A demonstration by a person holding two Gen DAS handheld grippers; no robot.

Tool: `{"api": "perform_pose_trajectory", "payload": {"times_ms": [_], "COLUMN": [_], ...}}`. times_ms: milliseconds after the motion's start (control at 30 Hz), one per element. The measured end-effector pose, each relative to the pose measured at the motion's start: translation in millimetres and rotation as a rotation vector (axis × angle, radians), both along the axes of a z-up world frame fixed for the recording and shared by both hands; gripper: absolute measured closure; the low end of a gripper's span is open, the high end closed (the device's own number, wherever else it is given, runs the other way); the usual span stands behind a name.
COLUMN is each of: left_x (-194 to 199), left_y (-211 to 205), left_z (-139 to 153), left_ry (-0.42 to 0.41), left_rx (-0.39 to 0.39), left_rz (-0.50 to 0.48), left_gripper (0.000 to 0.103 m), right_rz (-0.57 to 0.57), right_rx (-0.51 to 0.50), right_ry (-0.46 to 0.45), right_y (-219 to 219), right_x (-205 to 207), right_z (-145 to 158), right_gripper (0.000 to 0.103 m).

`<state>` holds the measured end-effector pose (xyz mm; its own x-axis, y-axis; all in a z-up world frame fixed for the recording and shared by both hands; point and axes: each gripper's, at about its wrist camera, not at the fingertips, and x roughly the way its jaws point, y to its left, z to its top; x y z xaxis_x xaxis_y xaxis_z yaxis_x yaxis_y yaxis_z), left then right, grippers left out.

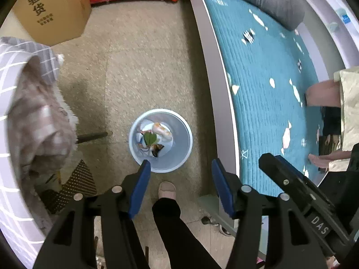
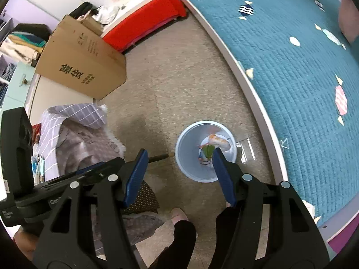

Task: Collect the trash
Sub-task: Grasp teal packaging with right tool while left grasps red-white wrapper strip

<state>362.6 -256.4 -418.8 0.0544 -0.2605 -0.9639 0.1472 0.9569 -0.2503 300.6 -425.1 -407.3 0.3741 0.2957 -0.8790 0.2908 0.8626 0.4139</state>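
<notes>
A pale blue trash bin (image 1: 187, 142) stands on the floor below both grippers and also shows in the right wrist view (image 2: 186, 157). Inside lie a green leaf-like scrap (image 1: 149, 138), a white and orange wrapper (image 1: 162, 130) and a dark scrap (image 1: 157, 150); the green scrap (image 2: 208, 150) and wrapper (image 2: 218, 143) show in the right wrist view too. My left gripper (image 1: 180, 164) is open and empty, high above the bin's near rim. My right gripper (image 2: 179, 154) is open and empty above the bin. The right gripper's black body (image 1: 298, 186) shows at the right of the left wrist view.
A bed with a teal quilt (image 1: 264, 85) and grey frame (image 1: 211, 51) runs along the right. A cardboard box (image 2: 83, 60) and a red-covered bench (image 2: 145, 22) stand at the back. A chair draped with checked cloth (image 2: 76, 132) is at the left. The person's slippered foot (image 1: 167, 189) is below.
</notes>
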Motion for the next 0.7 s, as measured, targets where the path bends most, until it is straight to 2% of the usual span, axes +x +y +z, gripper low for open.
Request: {"api": "perform_pose_trajectory", "payload": {"times_ms": [233, 367, 500, 633, 700], "left_x": [-7, -15, -23, -27, -29], "left_y": [68, 129, 202, 269, 302], "left_z": [47, 80, 107, 120, 125], "left_ry": [-0.088, -0.163, -0.223, -0.248, -0.251], "left_rx": [-0.008, 0.015, 0.072, 0.124, 0.124], "left_rz": [0.089, 0.154, 0.233, 0.303, 0.328], "left_gripper": [0.043, 0.039, 0.036, 0.035, 0.035], "right_rz": [0.083, 0.147, 0.202, 0.253, 0.263], "right_rx": [0.008, 0.019, 0.039, 0.047, 0.06], "right_ry": [-0.052, -0.091, -0.128, -0.161, -0.167], "right_y": [60, 112, 165, 218, 243], "right_x": [9, 15, 22, 27, 31], "right_z": [34, 53, 69, 80, 81], "right_gripper": [0.043, 0.043, 0.043, 0.043, 0.043]}}
